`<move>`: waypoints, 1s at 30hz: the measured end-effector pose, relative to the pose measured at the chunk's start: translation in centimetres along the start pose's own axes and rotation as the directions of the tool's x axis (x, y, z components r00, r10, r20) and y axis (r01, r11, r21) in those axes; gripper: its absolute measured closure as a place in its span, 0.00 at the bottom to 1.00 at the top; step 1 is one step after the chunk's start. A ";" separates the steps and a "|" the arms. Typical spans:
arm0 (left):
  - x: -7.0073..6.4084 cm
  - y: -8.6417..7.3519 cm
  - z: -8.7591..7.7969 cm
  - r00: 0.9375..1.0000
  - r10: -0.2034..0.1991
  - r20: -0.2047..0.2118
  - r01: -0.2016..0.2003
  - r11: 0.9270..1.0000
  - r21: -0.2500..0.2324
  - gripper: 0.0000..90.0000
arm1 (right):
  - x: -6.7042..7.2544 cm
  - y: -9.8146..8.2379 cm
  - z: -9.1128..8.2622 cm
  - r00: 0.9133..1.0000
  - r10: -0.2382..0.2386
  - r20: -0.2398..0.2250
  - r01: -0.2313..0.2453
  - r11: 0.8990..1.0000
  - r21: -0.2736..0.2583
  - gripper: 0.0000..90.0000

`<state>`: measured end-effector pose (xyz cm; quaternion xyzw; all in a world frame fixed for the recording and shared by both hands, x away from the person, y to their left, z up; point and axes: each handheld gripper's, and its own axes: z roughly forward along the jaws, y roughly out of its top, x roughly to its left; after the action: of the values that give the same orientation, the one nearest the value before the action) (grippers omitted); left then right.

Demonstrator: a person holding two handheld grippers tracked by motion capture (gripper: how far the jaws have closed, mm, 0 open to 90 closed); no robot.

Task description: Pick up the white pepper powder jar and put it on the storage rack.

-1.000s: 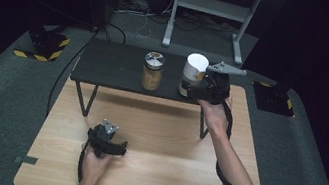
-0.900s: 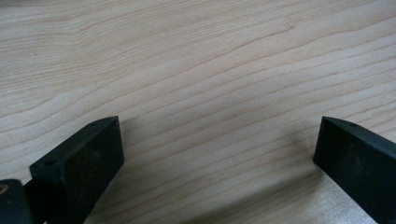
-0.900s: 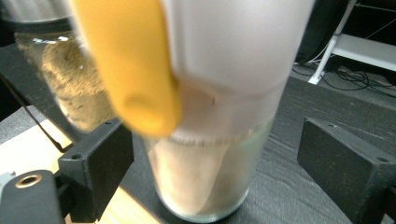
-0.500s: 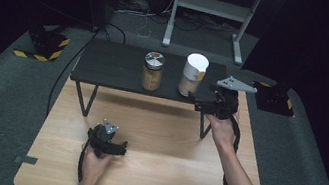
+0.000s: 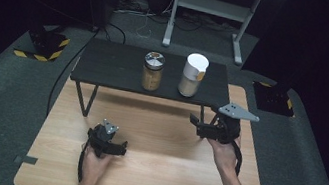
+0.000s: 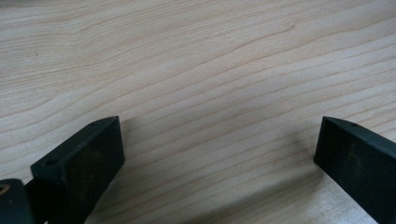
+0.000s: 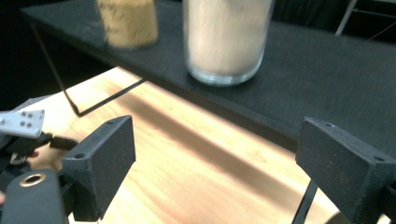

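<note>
**Both tools empty, jars on the dark shelf**

High view: the white-lidded jar point(image 5: 192, 75) and metal-lidded jar point(image 5: 153, 71) stand on the black shelf point(image 5: 111, 66), the right tool point(image 5: 205, 125) well short of them.

Left gripper view: the left tool point(image 6: 219, 154) gapes wide over bare wooden surface point(image 6: 196, 70), holding nothing.

Right gripper view: jaws wide apart and empty, the white-lidded jar ahead. It looks like rigid, slippery glass, probably heavy; grip mid-body.

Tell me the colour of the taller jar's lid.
White, with a small orange mark at its edge; the jar shows it best in the high view.
</note>
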<state>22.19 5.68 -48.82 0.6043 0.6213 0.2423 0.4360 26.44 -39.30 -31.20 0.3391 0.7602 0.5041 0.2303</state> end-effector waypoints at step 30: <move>-0.1 -0.1 0.0 1.000 -0.005 -0.002 0.005 1.000 -0.004 0.02 | 1.8 -11.3 4.5 0.994 0.090 0.054 -0.101 0.964 0.246 0.14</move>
<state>22.17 5.60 -48.87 0.6017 0.6226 0.2430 0.4373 25.19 -38.18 -43.36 0.4123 0.7950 0.4080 0.1775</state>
